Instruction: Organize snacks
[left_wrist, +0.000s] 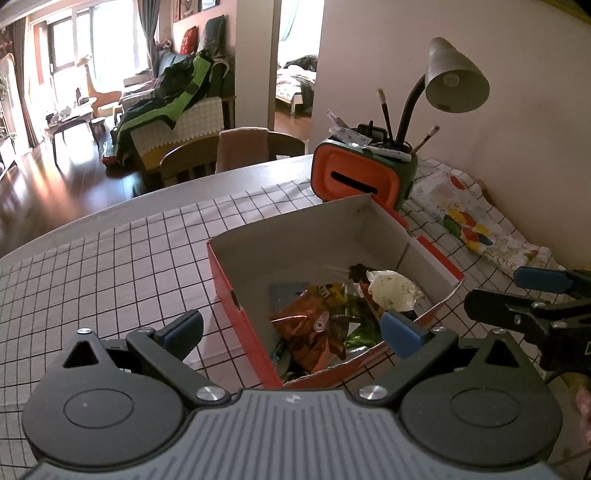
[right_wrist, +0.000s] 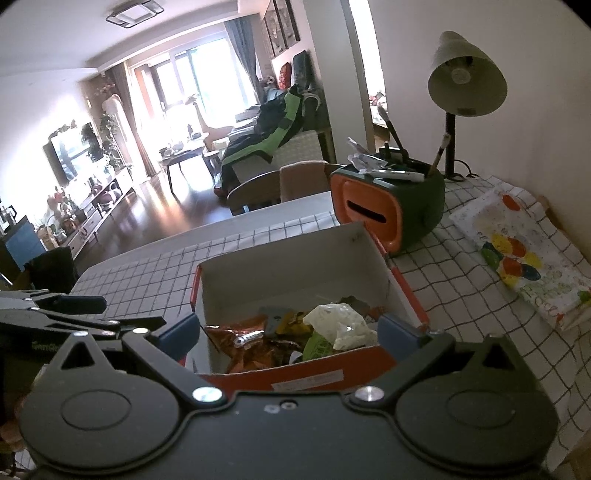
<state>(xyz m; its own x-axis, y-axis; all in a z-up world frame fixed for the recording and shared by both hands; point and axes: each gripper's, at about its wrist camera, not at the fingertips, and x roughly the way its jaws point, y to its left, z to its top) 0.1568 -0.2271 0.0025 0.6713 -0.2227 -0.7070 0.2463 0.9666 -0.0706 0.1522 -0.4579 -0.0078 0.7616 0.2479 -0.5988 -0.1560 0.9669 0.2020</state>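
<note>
From my left wrist, my left tool (left_wrist: 291, 330) hangs released over the box (left_wrist: 236, 284) on the table (left_wrist: 110, 258). Inside lie snacks (left_wrist: 332, 314): an orange Oreo pack (left_wrist: 306, 325), a yellow M&M's bag (left_wrist: 328, 291), a white wrapper (left_wrist: 391, 291) at 1 o'clock. From my right wrist, my right tool (right_wrist: 288, 332) is released too, straddling the box's near wall (right_wrist: 314, 373); its label is unreadable.

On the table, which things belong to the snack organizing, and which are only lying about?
Belong to the job:
- cardboard box
- orange Oreo packet
- white wrapper
- left gripper, open
- right gripper, open

Lying about:
- desk lamp
- orange-and-green pen holder
- spotted cloth
</note>
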